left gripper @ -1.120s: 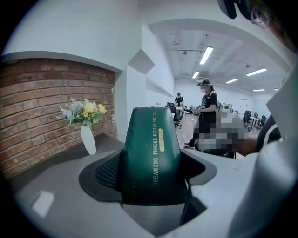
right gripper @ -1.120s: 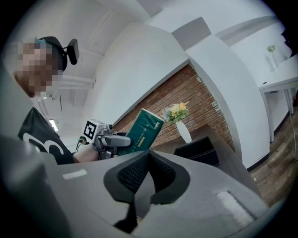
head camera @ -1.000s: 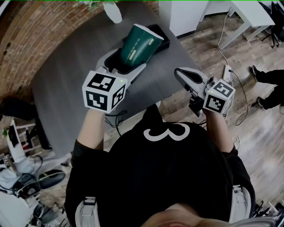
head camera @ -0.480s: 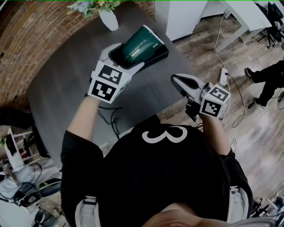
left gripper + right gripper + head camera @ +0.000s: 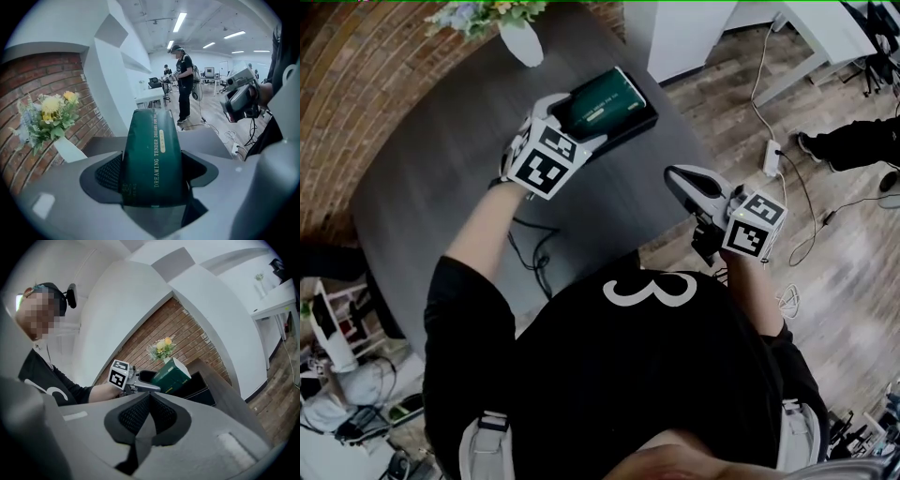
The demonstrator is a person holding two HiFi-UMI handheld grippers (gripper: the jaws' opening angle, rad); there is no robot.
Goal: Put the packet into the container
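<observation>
A dark green packet (image 5: 602,99) with gold print is gripped at its near end by my left gripper (image 5: 570,120). In the left gripper view the packet (image 5: 152,154) fills the gap between the pads and points away from me. It lies low over the black container (image 5: 643,119) near the table's far right corner; whether it touches the container I cannot tell. My right gripper (image 5: 682,178) hangs off the table's right edge, above the wooden floor, its pads pressed together with nothing between them. From the right gripper view the packet (image 5: 171,373) hangs over the container (image 5: 202,386).
A white vase of flowers (image 5: 519,37) stands on the dark grey table (image 5: 441,159) just beyond the container. Cables and a power strip (image 5: 772,157) lie on the floor at right. A person (image 5: 183,79) stands far off in the room.
My left gripper has carried the packet away from me and lowered it from a steep tilt to nearly flat over the container. The right gripper has barely moved.
</observation>
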